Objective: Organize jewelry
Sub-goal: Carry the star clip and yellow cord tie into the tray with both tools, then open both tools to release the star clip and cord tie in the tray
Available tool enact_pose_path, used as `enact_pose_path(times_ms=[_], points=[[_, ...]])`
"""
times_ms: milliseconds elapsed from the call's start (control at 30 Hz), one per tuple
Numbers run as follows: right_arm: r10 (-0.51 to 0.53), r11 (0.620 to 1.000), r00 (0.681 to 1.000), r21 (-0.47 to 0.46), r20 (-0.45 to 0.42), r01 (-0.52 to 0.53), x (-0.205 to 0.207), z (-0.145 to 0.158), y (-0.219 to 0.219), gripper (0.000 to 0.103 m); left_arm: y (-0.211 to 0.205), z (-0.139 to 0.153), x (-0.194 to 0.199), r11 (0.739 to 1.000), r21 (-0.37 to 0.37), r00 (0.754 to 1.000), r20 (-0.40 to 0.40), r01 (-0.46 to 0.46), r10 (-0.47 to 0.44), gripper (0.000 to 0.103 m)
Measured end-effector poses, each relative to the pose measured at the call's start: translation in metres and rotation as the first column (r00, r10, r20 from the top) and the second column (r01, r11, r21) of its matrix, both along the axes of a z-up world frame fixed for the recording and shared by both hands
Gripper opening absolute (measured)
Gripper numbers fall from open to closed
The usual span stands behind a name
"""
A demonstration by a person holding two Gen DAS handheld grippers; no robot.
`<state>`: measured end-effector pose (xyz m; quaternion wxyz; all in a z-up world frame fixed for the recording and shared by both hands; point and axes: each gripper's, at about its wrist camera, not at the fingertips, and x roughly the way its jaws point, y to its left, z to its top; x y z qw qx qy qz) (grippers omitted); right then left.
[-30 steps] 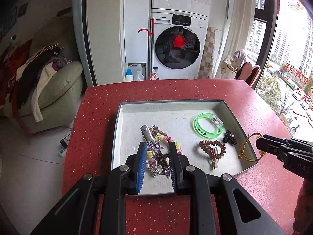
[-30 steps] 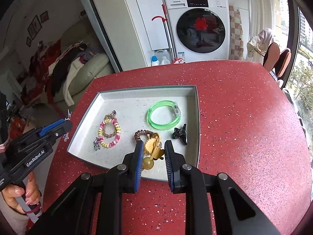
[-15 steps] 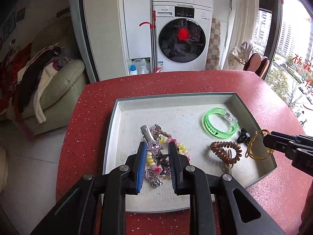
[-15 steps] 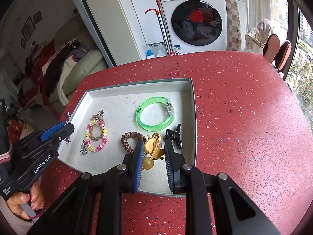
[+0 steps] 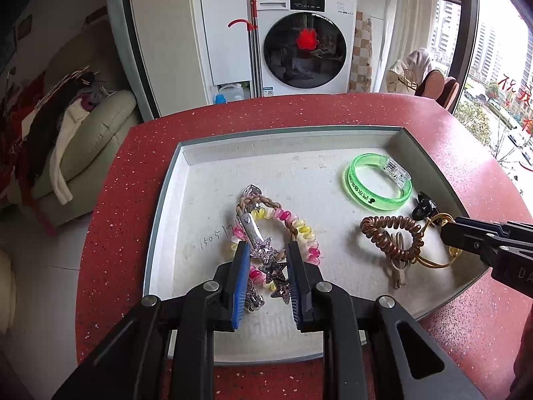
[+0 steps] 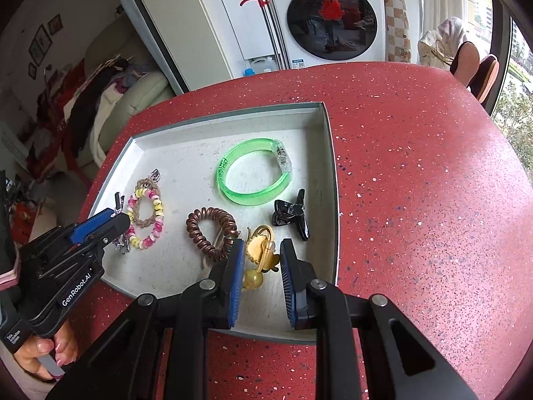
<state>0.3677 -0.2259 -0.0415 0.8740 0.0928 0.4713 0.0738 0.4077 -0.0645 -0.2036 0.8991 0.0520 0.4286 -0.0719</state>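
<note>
Your left gripper [image 5: 268, 266] fingers pinch the stiff, light star clip [image 5: 266, 260], and your right gripper [image 6: 259, 266] fingers pinch the yellow hair tie [image 6: 261, 253] by its charm, loop dangling limp.

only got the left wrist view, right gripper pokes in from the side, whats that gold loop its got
Observer: From the right wrist view, the right gripper is shut on a yellow hair tie that carries a scalloped disc charm and a round bead.
Operator: black clip caught in there too
Observer: No. The black claw clip lies in the tray beside its right wall, ahead of the fingers and not between them.
Operator: how does my star clip look from that side
Observer: The left gripper holds the star clip with its stars dangling below the fingers.
</note>
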Motion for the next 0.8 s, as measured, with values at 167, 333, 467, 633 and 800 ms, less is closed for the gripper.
enact_pose_path(times_ms=[167, 333, 467, 633, 800], points=[[-0.005, 1.000, 1.000, 0.001, -0.007, 0.005, 0.005, -0.006, 0.003, 0.024, 0.000, -0.006, 0.004, 1.000, 0.023, 1.000, 0.000, -0.018, 0.018, 0.041], [-0.007, 1.000, 1.000, -0.006, -0.012, 0.007, 0.012, -0.009, 0.007, 0.024, 0.000, -0.013, 0.007, 0.999, 0.033, 1.000, -0.011, -0.028, 0.028, 0.041], [-0.006, 1.000, 1.000, -0.016, -0.025, 0.006, 0.014, -0.015, 0.009, 0.024, 0.000, -0.015, 0.009, 0.999, 0.035, 0.999, -0.013, -0.034, 0.034, 0.041], [0.005, 0.999, 1.000, -0.051, -0.027, -0.006, 0.014, -0.019, 0.015, 0.024, -0.002, -0.017, 0.009, 0.998, 0.055, 0.999, -0.007, -0.033, 0.033, 0.041], [0.008, 0.999, 1.000, -0.049, -0.029, -0.010, 0.013, -0.018, 0.016, 0.026, -0.001, -0.016, 0.009, 0.998, 0.051, 0.999, -0.010, -0.039, 0.040, 0.041]])
